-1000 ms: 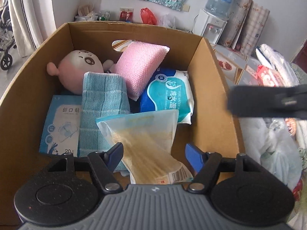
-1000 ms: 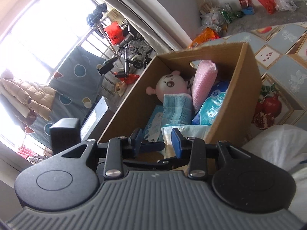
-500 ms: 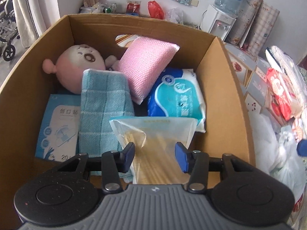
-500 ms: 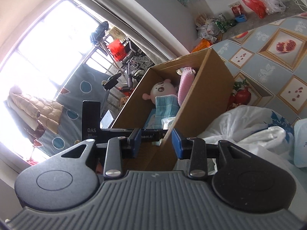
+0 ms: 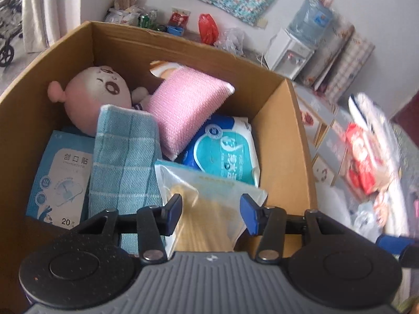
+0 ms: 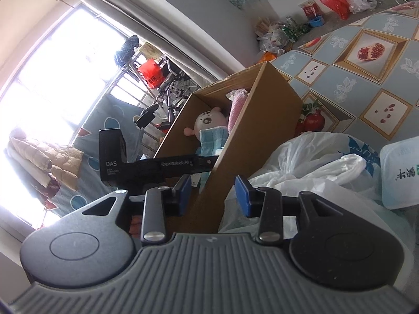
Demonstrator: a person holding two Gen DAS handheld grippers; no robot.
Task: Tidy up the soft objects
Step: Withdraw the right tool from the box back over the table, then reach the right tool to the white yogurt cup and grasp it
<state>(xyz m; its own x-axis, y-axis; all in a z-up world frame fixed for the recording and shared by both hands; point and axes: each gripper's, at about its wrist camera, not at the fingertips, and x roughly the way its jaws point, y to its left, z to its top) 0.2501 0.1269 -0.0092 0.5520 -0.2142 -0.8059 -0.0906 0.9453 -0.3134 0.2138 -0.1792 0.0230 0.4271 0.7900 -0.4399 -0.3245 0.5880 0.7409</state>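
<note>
left hand-held gripper (image 5: 210, 210): released, jaws just reopening above clear bag (image 5: 209, 198), no pad contact | bag: in cardboard box (image 5: 282, 141), against blue towel (image 5: 123, 157) | right hand-held gripper (image 6: 210, 196): released, straddling box corner, empty

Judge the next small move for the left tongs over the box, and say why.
Probably lift the left tongs clear of the cardboard box. Their jaws have just been opening; the clear yellow-filled packet between them already lies inside the box, with the blue pads apparently not pressing it.
</note>
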